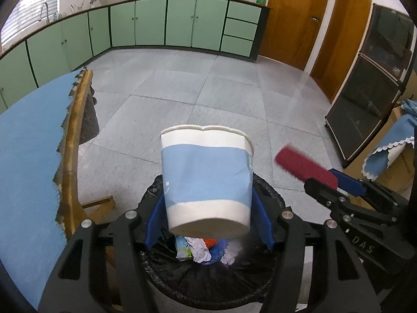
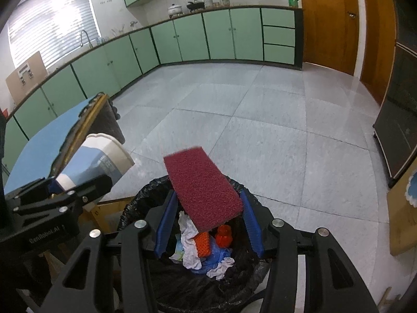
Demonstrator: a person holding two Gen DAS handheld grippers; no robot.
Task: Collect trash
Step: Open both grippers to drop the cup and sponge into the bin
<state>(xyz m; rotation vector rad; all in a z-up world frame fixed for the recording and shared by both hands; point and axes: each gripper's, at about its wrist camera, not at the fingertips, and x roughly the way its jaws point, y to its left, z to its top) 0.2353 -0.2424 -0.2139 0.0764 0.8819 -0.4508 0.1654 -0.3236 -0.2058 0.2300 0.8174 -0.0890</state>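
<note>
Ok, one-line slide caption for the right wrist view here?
Right gripper holds a red scouring pad above the black-lined trash bin, while the left gripper brings a blue-and-white paper cup alongside.

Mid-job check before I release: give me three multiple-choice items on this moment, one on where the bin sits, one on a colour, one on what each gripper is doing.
1. Where is the bin?
A. Under both grippers
B. On the counter
C. By the door

2. What colour is the scouring pad?
A. Yellow
B. Dark red
C. Green

3. What is the state of the left gripper?
A. Open and empty
B. Shut on the paper cup
C. Shut on a rag

Answers:
1 A: its black liner shows below the fingers in both wrist views.
2 B: dark red in both views, held by the right gripper.
3 B: the blue fingers flank the cup, which hangs over the bin.
</note>
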